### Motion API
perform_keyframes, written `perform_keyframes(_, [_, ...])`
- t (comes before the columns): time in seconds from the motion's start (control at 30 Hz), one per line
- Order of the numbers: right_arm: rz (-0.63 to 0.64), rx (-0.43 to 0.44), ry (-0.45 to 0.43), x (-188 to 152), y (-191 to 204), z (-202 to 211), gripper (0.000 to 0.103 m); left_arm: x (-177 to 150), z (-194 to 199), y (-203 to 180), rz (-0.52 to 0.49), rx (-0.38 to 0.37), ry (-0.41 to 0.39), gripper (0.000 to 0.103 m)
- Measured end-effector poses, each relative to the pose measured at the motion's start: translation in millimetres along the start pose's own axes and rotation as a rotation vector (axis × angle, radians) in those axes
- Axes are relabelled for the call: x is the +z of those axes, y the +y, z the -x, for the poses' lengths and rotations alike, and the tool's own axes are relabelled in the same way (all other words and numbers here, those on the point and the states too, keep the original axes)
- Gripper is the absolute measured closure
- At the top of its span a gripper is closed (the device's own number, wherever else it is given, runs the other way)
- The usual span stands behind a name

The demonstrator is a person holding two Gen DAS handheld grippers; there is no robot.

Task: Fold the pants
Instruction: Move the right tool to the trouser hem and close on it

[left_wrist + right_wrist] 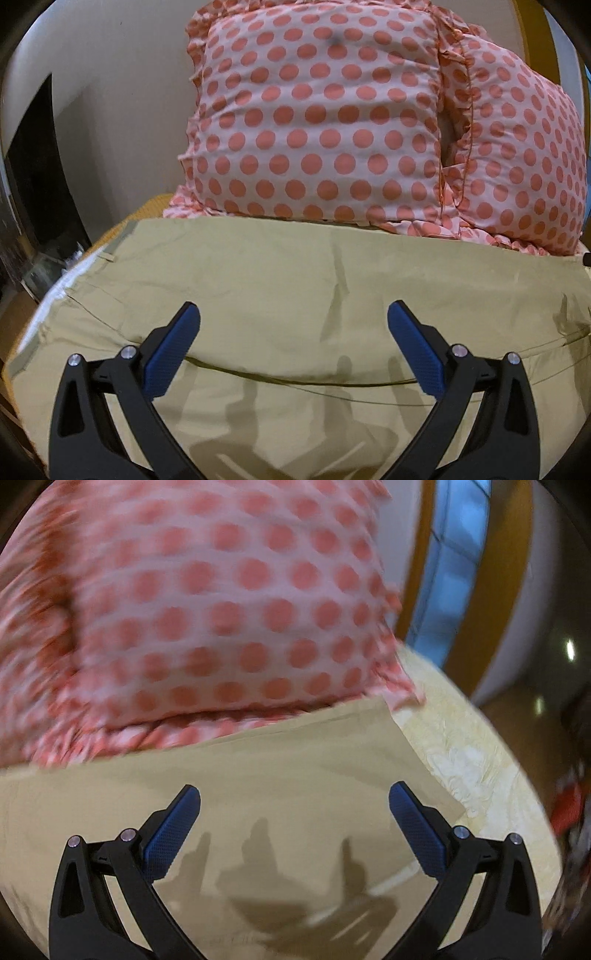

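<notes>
Khaki pants [295, 280] lie spread flat on the bed, with the waistband and white lining at the left edge. A folded edge runs across them just in front of my left gripper [293, 317], which is open and empty, hovering over the fabric. In the right wrist view the pants [258, 775] end in a straight hem at the right. My right gripper [294, 797] is open and empty above that leg end. That view is blurred.
Two pink pillows with red polka dots [317, 118] stand right behind the pants and show in the right wrist view [207, 602]. A pale yellow patterned bedsheet [476, 760] shows at the right. The bed edge drops off left and right.
</notes>
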State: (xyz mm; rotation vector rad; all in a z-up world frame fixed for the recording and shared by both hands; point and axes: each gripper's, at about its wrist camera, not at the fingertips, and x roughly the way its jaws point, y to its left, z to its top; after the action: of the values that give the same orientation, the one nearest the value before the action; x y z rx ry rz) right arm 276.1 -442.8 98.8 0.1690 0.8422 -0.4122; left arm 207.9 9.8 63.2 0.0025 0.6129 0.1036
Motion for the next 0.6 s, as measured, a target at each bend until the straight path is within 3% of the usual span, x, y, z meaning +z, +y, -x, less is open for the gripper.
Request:
perform_keyframes(0.07, [-0.111,0.000,0.084,18,-16,-27,0.001,-2,-4,3,0.018,-0.027,0.002,0.002])
perform_keyframes(0.17, [-0.204,-0.021,0.144,36,-24,-59,0.010,-2,-9,5,0.034,-0.045,0.016,0.002])
perform_keyframes(0.37, [-0.274,-0.098,0.186,60,-20,-100,0.024,-2,-15,10,0.055,-0.064,0.042,0.002])
perform_keyframes(0.47, [-0.292,-0.126,0.241,59,-18,-119,0.036,-3,-15,8,0.046,-0.058,0.041,0.002])
perform_keyframes(0.57, [-0.235,-0.153,0.195,53,-11,-119,0.047,-3,-12,4,0.028,-0.050,0.030,0.002])
perform_keyframes(0.6, [-0.224,-0.138,0.172,50,-10,-117,0.058,-3,-12,4,0.024,-0.047,0.028,0.002])
